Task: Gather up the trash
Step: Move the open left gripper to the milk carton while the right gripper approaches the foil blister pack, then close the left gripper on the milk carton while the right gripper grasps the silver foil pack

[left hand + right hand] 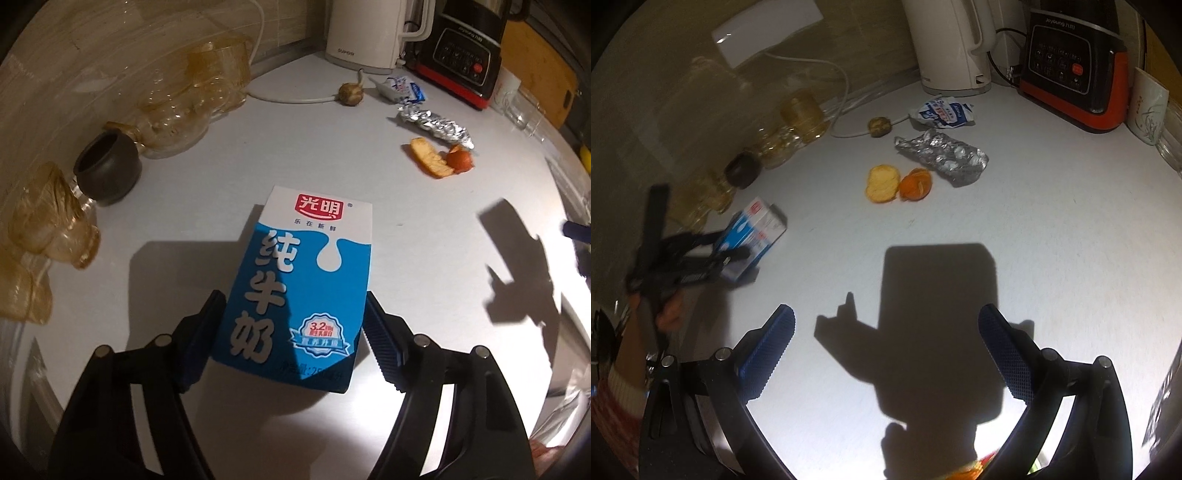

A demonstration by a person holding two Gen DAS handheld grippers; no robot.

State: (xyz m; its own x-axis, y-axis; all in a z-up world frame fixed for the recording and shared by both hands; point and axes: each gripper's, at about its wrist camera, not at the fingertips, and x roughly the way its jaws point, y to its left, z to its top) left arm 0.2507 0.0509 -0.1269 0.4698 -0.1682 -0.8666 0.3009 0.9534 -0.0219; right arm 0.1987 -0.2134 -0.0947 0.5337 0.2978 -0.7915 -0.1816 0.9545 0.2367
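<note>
Left gripper (291, 314) straddles the milk carton (295, 273), pads not quite pressing; right gripper (886, 350) gapes empty.

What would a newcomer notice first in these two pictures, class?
The blue-and-white milk carton lies flat on the white counter, between the fingers of the left gripper. Behind it lie orange peel and crumpled foil. The right gripper hangs open over its own dark shadow.
</note>
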